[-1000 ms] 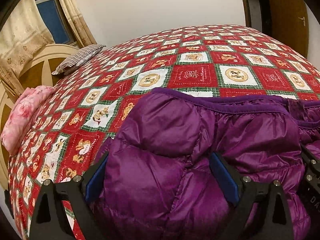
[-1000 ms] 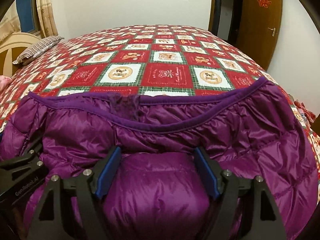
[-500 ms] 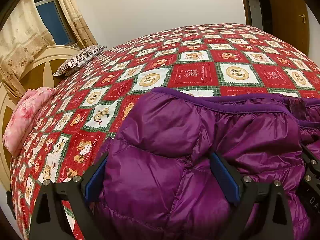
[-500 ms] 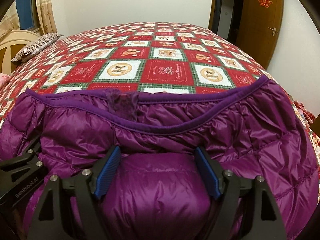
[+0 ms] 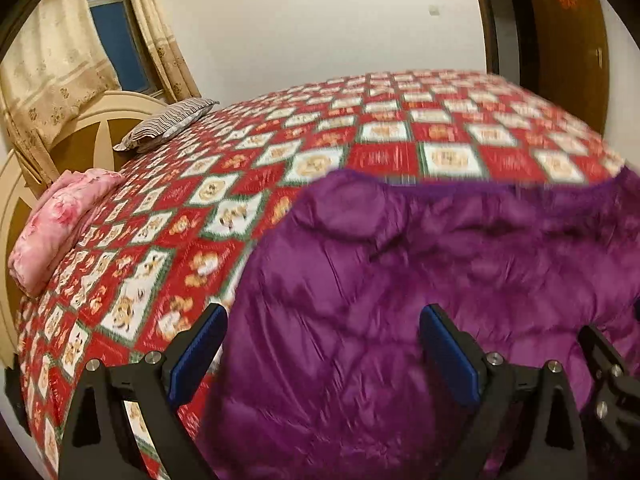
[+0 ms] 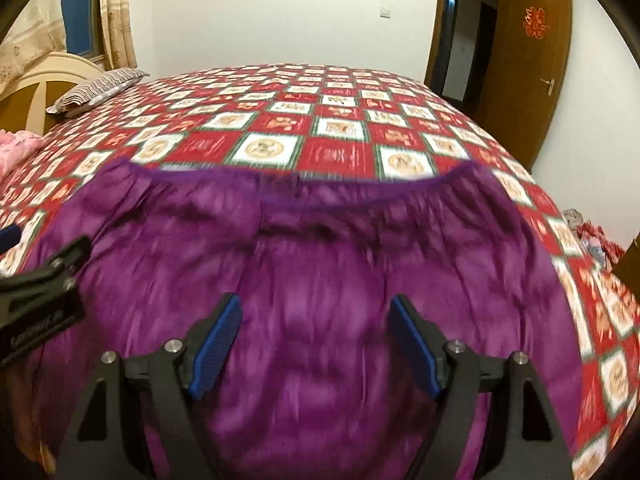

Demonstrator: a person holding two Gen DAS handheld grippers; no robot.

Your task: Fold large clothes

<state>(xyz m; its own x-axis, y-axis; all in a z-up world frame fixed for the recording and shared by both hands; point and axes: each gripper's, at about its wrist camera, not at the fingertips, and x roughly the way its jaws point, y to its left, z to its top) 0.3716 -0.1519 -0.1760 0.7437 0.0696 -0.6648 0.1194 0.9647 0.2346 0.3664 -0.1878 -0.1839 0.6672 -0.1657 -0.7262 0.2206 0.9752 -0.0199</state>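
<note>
Above purple jacket (image 6: 320,264), both tools angled down, spread

We can read almost no text here. The brown door (image 6: 524,80) carries a red paper sign (image 6: 535,21), a decorative character too small for us to read surely. White lettering stands on the left gripper's black body (image 6: 36,326), but it is blurred and unreadable.
</note>
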